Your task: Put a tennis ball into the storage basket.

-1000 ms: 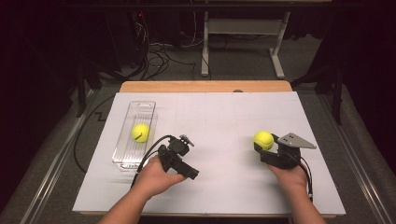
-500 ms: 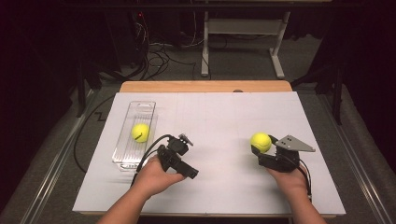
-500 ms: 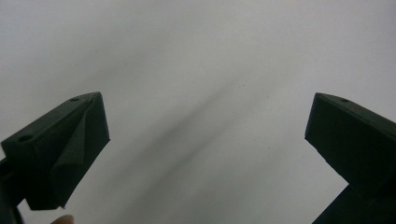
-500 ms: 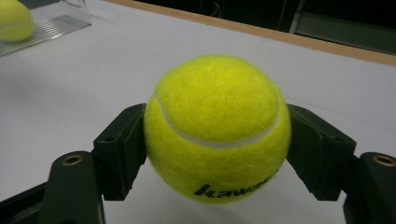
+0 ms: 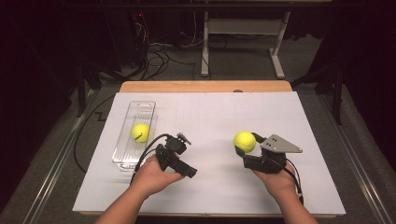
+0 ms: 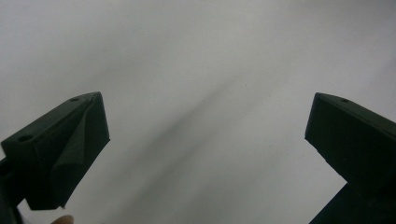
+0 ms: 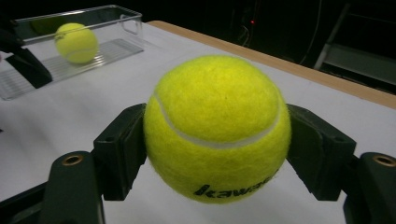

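My right gripper (image 5: pixel 246 146) is shut on a yellow tennis ball (image 5: pixel 244 141) and holds it just above the white table top, right of the middle. In the right gripper view the ball (image 7: pixel 217 126) sits squeezed between the two black pads (image 7: pixel 122 151). A second yellow tennis ball (image 5: pixel 140 132) lies in a clear plastic tray (image 5: pixel 122 156) on the left of the table, also seen far off as ball (image 7: pixel 76 43) and tray (image 7: pixel 122 17). My left gripper (image 5: pixel 180 163) rests beside the tray's near end, its jaws open (image 6: pixel 205 126) over bare white surface with nothing between them.
The white sheet (image 5: pixel 210 112) covers a wooden table whose far edge (image 5: pixel 205 86) shows beyond it. A grey desk frame (image 5: pixel 243 42) and loose cables (image 5: pixel 154 51) stand on the dark floor behind. White surface lies between the two hands.
My right gripper has carried its ball leftward toward the table's middle and slightly up. The left hand and the ball in the tray have stayed put.
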`<act>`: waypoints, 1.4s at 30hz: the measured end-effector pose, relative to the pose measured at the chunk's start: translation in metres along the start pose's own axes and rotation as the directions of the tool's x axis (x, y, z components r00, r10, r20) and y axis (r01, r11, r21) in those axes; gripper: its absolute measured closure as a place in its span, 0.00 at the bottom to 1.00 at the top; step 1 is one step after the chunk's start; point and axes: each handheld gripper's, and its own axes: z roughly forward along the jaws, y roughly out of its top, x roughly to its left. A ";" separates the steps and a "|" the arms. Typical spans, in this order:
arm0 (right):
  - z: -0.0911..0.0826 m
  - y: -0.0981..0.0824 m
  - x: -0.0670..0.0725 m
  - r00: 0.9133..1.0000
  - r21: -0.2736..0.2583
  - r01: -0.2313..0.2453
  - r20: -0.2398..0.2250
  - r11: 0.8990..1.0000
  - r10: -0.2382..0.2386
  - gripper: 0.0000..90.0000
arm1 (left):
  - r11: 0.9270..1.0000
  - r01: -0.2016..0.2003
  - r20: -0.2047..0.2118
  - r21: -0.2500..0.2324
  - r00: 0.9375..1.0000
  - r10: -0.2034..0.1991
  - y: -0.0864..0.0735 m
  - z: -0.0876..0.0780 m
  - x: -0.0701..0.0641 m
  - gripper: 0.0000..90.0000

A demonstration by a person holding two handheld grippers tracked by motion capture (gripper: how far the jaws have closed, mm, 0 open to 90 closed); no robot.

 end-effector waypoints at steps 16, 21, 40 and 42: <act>0.008 -0.011 0.018 0.998 -0.025 0.004 -0.059 1.000 -0.006 0.30 | 1.000 0.004 0.006 0.005 1.000 -0.004 0.001 0.000 -0.002 0.01; 0.010 -0.021 0.018 0.998 -0.014 0.005 -0.059 1.000 -0.006 0.30 | 1.000 0.009 0.011 0.005 1.000 -0.009 0.002 0.000 -0.002 0.01; 0.018 -0.031 0.028 0.996 0.020 0.045 -0.080 0.999 -0.044 0.30 | 1.000 0.012 0.034 -0.016 0.999 -0.012 0.007 -0.009 -0.001 0.01; 0.018 -0.031 0.031 0.994 0.021 0.054 -0.091 0.998 -0.051 0.30 | 1.000 0.011 0.036 -0.019 0.999 -0.010 0.007 -0.009 -0.002 0.01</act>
